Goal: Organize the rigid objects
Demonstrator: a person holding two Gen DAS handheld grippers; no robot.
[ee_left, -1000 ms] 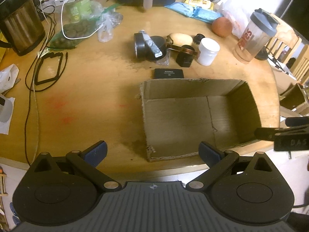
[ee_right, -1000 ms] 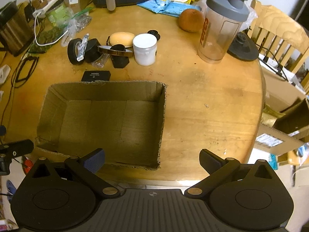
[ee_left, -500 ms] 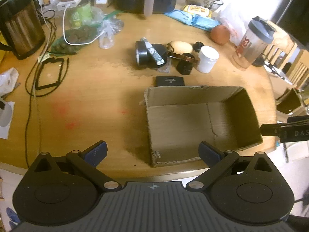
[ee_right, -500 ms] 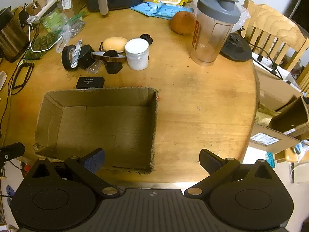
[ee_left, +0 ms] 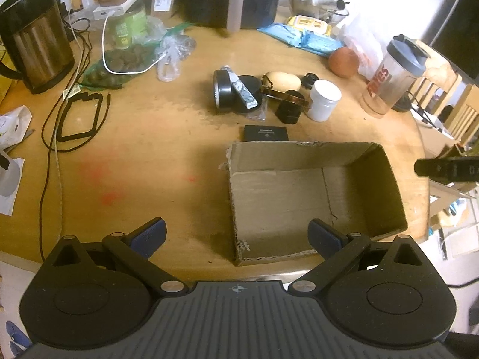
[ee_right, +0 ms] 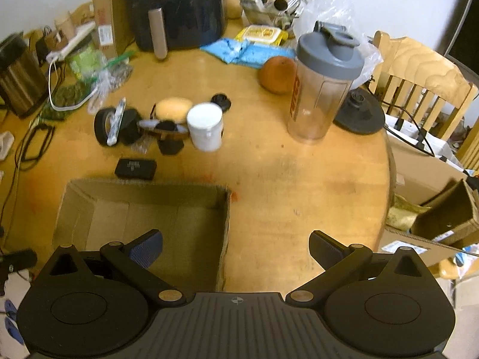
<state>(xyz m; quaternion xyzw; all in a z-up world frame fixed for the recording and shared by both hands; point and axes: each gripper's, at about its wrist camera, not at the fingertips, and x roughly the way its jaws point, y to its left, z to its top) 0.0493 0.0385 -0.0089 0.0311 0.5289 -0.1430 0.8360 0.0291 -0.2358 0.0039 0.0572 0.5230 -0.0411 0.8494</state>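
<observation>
Warm, yellowish indoor light falls from above onto the counter [ee_left: 167, 137], leaving soft, short shadows under the clutter. The upper corners burn out to white — worst at 1 o'clock in the left wrist view. Fisheye bending curves the counter's rim at 3 and 9 o'clock, with dark vignetting in the corners. The left view is fairly sharp; the right is smeared by motion blur — the white jar [ee_right: 206, 128] and the tape roll [ee_right: 104, 127] look soft.

Kettle [ee_left: 36, 34] cropped at left edge.
</observation>
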